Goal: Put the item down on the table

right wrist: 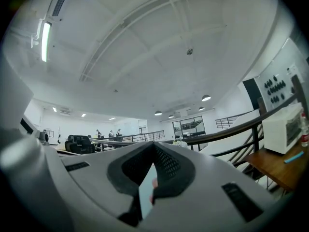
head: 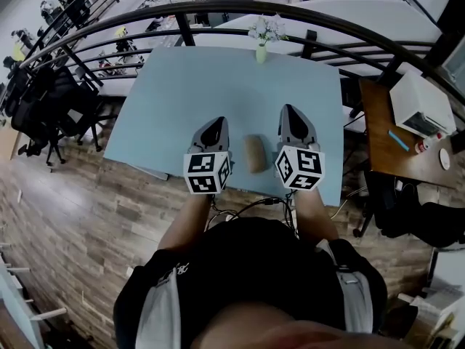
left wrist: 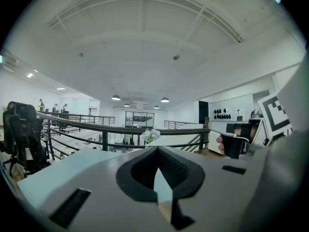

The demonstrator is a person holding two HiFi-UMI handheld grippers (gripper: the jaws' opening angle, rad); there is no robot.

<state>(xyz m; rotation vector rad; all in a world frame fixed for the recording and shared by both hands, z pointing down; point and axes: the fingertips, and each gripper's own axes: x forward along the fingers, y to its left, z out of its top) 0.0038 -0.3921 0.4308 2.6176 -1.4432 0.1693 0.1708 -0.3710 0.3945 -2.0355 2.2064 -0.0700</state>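
Note:
A tan, roll-shaped item [head: 255,153] lies on the light blue table [head: 189,93] near its front edge, between my two grippers. The left gripper [head: 215,127] hovers just left of the item, apart from it, jaws together with nothing held. The right gripper [head: 290,115] sits just right of it, also shut and empty. In the left gripper view the left gripper [left wrist: 158,152] tilts up toward the ceiling, and its closed jaws leave only a thin slit. The right gripper [right wrist: 153,147] looks the same in the right gripper view.
A small vase of white flowers [head: 262,38] stands at the table's far edge. A dark curved railing [head: 305,17] runs behind the table. At the right is a wooden desk [head: 378,137] with a white microwave [head: 421,104]. Black office chairs [head: 43,107] stand at the left.

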